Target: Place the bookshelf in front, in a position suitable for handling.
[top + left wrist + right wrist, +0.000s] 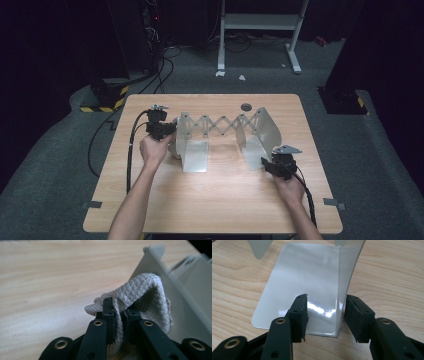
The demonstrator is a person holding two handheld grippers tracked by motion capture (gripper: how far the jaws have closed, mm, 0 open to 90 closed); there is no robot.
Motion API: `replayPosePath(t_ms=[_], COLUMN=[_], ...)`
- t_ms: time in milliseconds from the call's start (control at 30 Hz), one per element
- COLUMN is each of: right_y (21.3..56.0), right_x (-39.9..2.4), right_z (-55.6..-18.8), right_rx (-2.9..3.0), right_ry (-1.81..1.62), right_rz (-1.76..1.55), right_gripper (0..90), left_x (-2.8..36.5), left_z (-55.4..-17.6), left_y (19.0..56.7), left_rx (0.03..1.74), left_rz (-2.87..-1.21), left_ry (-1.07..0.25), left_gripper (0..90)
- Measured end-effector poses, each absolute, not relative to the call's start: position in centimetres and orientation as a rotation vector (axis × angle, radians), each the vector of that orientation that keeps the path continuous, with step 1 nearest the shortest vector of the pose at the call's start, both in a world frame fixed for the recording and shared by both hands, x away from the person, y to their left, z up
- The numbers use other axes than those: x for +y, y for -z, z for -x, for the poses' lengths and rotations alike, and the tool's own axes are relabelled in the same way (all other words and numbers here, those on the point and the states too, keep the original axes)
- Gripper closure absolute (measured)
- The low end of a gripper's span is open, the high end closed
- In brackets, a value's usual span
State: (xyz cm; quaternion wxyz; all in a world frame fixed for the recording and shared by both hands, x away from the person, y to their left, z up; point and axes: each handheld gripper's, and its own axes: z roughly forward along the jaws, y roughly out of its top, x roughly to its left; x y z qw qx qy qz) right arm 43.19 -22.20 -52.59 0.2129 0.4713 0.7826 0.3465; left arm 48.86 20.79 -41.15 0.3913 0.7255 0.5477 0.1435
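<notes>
table [215, 195]: looking like matt light wood grain
bookend rack [312, 285]: shining glossy, smooth grey metal
cloth [142, 287]: showing rough, woven grey weave
jaws: looking matt black plastic

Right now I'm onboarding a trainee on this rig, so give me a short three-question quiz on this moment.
1. True or false: the left gripper is shut on a grey woven cloth.
2. The right gripper straddles which part of the expandable metal bookend rack?
A. scissor lattice
B. upright end plate's lower edge
C. table edge
3. Fill in: the rack stands on a ____ table.

Key: 1 true; 2 B; 3 wooden.
</notes>
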Motion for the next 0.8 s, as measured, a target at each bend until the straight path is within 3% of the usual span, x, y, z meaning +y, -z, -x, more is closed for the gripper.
replayPosePath(t_ms=[500, 800], right_y=[52.6, 52.6], right_x=[-22.2, -22.2], right_z=[-43.2, -43.2], right_rx=[2.174, 2.174], right_ry=[-0.963, -0.963], right_rz=[-1.309, -1.309], right_gripper=[53.5, 53.6], left_x=[19.6, 19.8], left_z=[-49.8, -46.0], left_y=[45.7, 48.4], left_rx=[1.445, 1.427], left_rz=[-1.938, -1.974], left_ry=[-0.307, -0.27], left_gripper=[82.0, 81.5])
